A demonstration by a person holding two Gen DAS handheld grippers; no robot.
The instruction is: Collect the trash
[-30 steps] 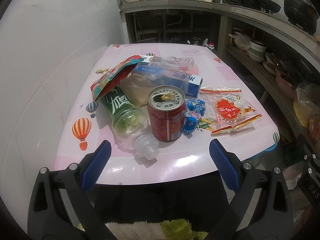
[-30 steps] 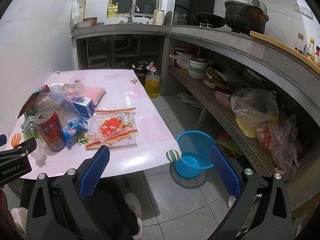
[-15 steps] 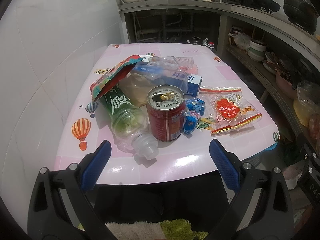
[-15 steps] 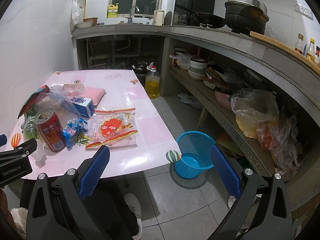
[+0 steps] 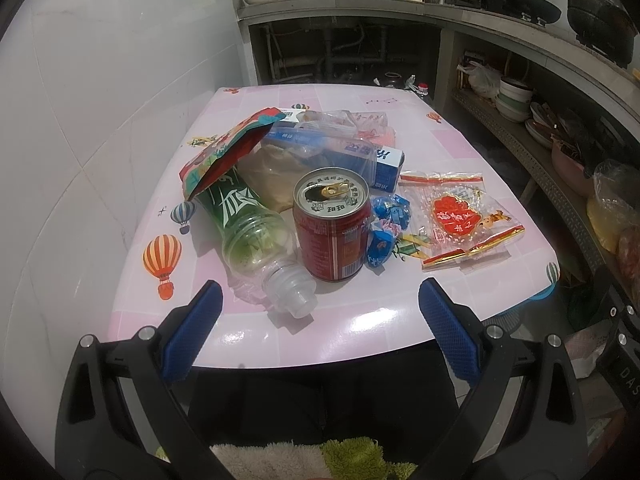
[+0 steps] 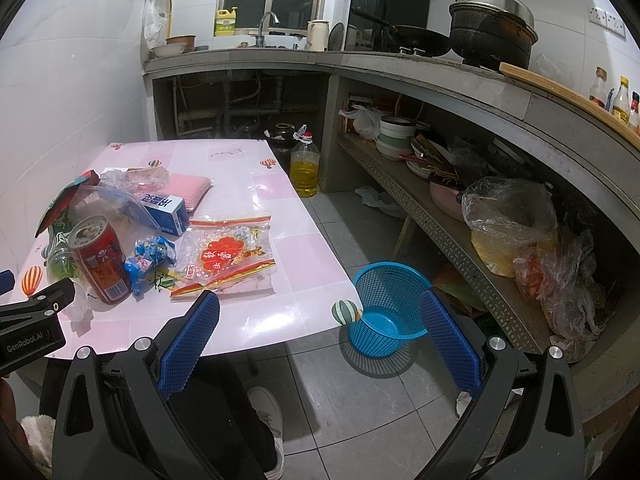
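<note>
Over the pink table: left gripper hanging wide open, empty, near red can; right gripper gaping empty beside blue basket.

**Readable lettering around the kitchen**

"GenRobot.AI" is printed in white on the black body of the left tongs. At the edge of the left view, "DAS" shows on the right tongs' black casing. The green bottle, red can, blue-and-white carton and clear candy bag carry Chinese characters too small to read.
</note>
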